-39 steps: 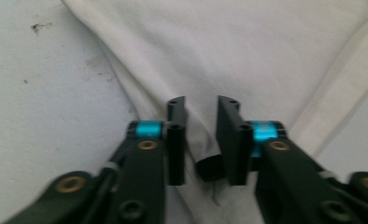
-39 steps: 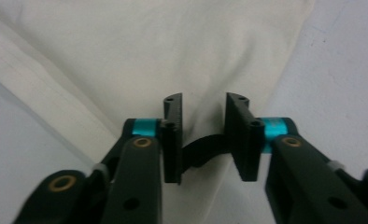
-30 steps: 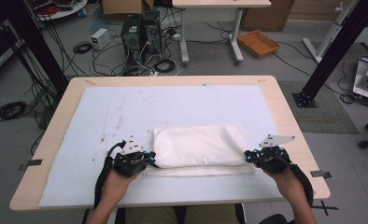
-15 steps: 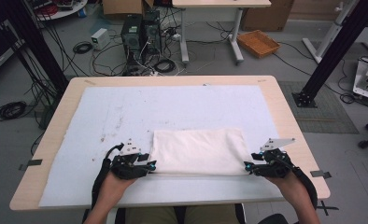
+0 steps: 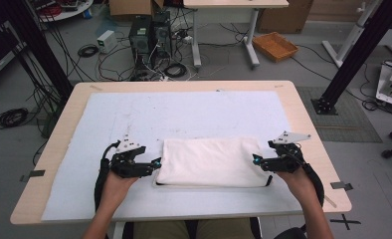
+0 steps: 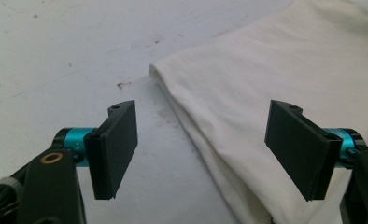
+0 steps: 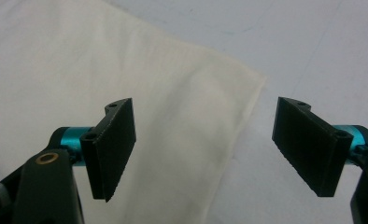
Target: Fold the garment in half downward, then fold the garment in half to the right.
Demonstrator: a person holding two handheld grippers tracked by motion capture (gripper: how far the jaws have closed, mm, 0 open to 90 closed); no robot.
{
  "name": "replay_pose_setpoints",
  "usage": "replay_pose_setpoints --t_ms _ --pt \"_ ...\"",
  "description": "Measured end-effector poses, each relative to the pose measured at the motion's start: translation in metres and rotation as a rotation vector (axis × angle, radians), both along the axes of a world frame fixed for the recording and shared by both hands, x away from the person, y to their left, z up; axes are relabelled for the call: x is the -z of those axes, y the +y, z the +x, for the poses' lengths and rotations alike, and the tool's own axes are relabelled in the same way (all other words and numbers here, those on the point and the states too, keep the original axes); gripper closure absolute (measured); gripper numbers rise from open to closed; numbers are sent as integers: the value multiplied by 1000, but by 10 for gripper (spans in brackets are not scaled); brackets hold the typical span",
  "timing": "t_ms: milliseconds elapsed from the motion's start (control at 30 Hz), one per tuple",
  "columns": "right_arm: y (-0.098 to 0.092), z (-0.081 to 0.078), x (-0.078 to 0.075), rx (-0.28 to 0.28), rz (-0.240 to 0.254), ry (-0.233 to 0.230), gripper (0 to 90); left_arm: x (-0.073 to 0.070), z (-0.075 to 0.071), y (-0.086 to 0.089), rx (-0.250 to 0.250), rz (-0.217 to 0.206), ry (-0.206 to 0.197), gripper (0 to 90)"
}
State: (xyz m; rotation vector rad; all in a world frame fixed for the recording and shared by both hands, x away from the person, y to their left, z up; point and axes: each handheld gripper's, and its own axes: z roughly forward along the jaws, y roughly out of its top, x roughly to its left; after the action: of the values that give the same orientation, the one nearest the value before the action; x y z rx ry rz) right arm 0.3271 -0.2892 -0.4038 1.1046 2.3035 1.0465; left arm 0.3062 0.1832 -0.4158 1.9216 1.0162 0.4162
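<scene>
Seemingly soft and light, the folded white cloth [image 5: 210, 162] lies near the table's [image 5: 184, 85] near edge, between the left gripper [image 5: 156, 163] and right gripper [image 5: 255, 160]. Left gripper view: jaws have just been opening, wide and empty, straddling the cloth's layered edge, the likeliest place to pinch. Right gripper view: likewise just opened, holding nothing.

Two bare forearms enter from the near edge, with no sleeves showing, and each hand holds a black tool. The left claw [image 5: 157, 163] has a chunky black body with bright teal tips and a grey plate studded with small dots on top; a thick black cable loops from it along the forearm. The right claw [image 5: 254, 159] matches it, with teal tips, a pale grey three-cornered plate and a black cable curving back by the wrist. Seen close, each claw has two flat rectangular black pads [image 6: 114, 149] on teal cylinders, with black arms bearing brass-ringed screws and small screw holes on the pads' [image 7: 111, 148] upper edges.
</scene>
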Motion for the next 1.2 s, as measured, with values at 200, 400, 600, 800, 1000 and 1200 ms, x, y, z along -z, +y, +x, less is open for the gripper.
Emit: replay_pose_setpoints --t_ms 200,400,600,800,1000,1200 --pt "-4 -6 10 13 5 26 213 4 -2 6 -18 -12 12 255" --pt "-9 -8 6 25 13 18 213 3 -2 6 -16 -7 8 256" --pt "-16 -10 2 41 16 4 213 1 -4 5 -17 -3 3 256" --pt "-22 -12 0 60 29 0 213 -3 -5 5 -11 -6 -3 255" --pt "-23 -13 -3 58 31 -10 213 -3 -5 7 -16 -8 -5 256" --pt "-22 -13 -1 54 35 -7 213 -3 -7 5 -32 -15 4 257"
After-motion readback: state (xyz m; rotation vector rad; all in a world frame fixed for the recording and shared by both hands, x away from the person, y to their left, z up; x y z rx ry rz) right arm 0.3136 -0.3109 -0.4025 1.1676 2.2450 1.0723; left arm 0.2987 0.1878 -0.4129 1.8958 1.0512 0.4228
